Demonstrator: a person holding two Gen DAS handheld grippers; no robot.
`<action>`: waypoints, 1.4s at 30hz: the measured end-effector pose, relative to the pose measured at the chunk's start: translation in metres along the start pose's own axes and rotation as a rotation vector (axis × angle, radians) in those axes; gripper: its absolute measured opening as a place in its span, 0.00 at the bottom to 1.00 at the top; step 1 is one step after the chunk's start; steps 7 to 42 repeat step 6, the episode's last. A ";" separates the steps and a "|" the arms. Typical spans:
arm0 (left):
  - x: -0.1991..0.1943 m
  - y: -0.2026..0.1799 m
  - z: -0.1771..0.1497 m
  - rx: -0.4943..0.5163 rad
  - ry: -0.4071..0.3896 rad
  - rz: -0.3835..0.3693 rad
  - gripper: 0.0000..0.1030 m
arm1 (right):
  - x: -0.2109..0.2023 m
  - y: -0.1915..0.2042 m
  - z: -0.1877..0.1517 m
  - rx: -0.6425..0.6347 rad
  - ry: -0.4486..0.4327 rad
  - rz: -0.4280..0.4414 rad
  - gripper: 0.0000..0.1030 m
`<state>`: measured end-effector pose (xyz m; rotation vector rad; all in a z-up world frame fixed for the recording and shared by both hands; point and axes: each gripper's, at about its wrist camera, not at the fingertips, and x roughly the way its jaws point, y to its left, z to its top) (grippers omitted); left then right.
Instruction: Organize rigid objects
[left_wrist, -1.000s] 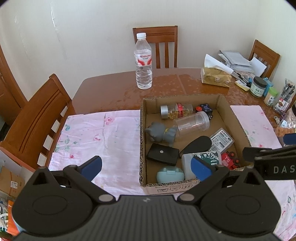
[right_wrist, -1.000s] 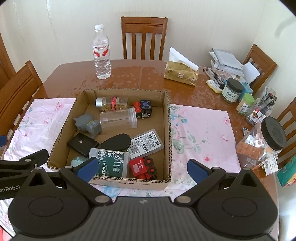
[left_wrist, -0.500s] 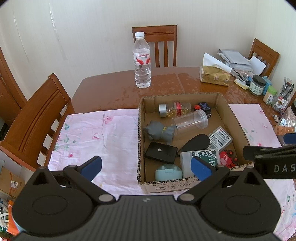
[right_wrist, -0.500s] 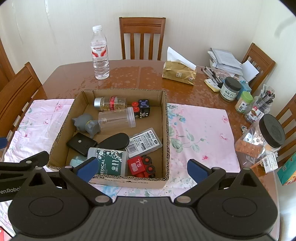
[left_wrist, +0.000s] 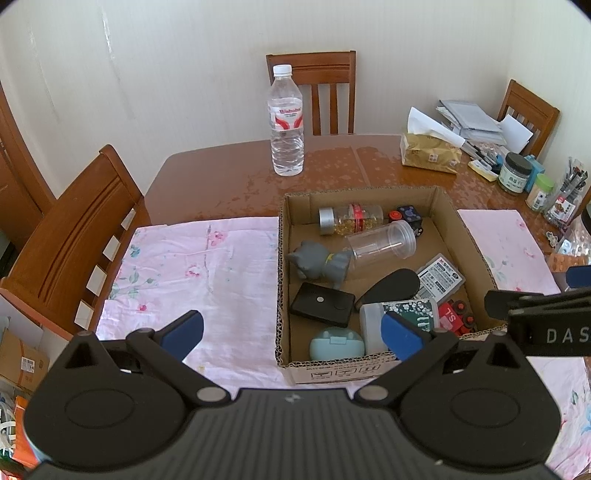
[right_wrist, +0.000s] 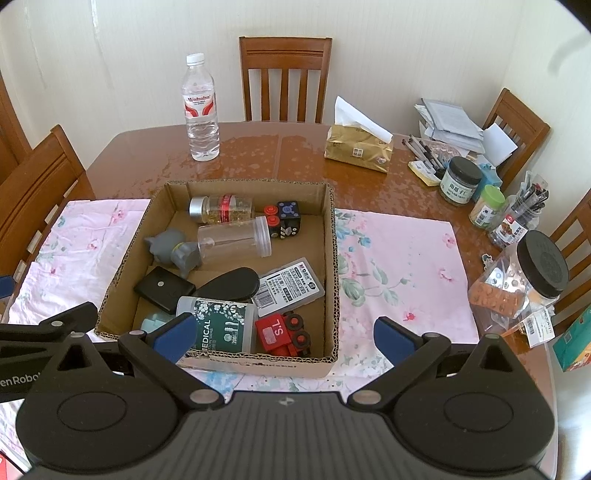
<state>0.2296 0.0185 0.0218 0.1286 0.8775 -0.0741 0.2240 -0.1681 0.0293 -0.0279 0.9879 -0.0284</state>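
Cardboard box (right_wrist: 328, 258), black-lidded jar (right_wrist: 532, 273) right view only

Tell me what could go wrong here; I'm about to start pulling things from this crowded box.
The clear jar lies on its side against the grey toy; lifting either may set the jar rolling. The black oval case overlaps the card pack, so a pinch could catch both. Both grippers, left gripper and right gripper, are open.

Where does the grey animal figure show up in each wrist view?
Left wrist: grey animal figure lies in the cardboard box's left half, centre frame.
Right wrist: figure at box's left side, left of centre.
Shared landmark: water bottle beyond the box.
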 end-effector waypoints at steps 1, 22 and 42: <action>0.000 0.000 0.000 -0.001 0.000 -0.001 0.99 | 0.000 0.000 0.000 0.001 0.000 0.001 1.00; 0.000 0.001 0.000 -0.004 0.000 -0.002 0.99 | 0.000 0.000 0.000 0.001 -0.002 0.001 1.00; 0.000 0.001 0.000 -0.004 0.000 -0.002 0.99 | 0.000 0.000 0.000 0.001 -0.002 0.001 1.00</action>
